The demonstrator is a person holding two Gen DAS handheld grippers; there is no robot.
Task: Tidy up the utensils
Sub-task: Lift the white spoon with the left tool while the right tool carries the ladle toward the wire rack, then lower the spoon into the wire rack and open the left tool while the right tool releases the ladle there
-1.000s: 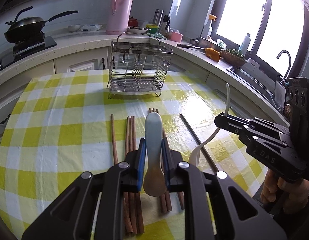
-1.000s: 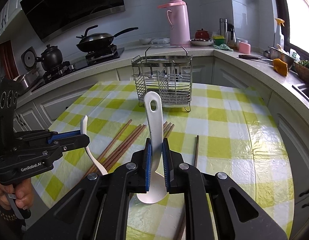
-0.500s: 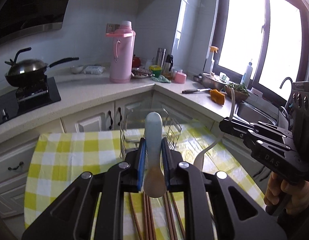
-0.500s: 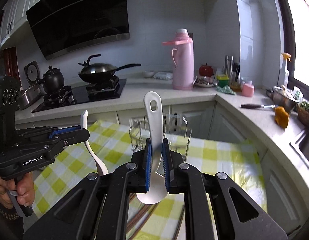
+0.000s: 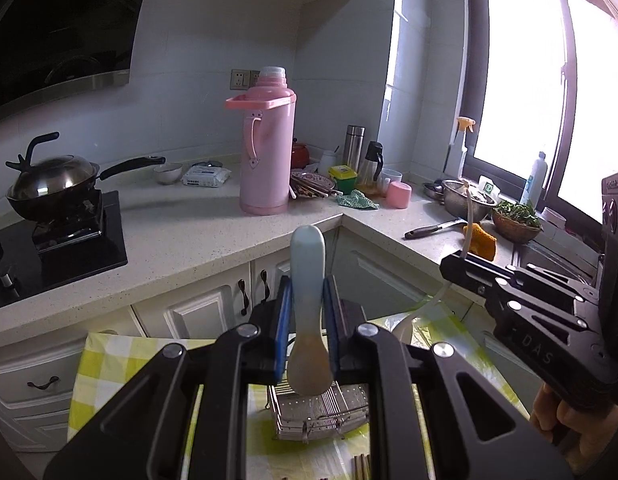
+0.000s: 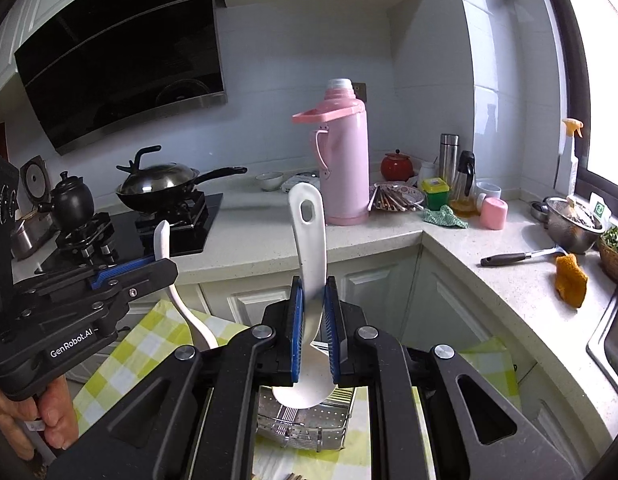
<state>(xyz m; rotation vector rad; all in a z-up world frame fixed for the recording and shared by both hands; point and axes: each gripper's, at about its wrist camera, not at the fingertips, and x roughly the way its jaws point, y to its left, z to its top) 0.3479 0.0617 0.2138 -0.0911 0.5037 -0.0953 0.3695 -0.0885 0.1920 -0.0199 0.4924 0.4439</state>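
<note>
Left wrist: left claw (image 5: 307, 330) clamped on pale blue spoon (image 5: 307, 308), handle up, long axis upright. Wire utensil rack (image 5: 321, 412) sits bottom centre, directly below the bowl.

Right wrist: right claw (image 6: 313, 330) clamped on white rice paddle (image 6: 309, 280), also upright; rack (image 6: 305, 420) beneath. Both equally near, judging by the frames.
</note>
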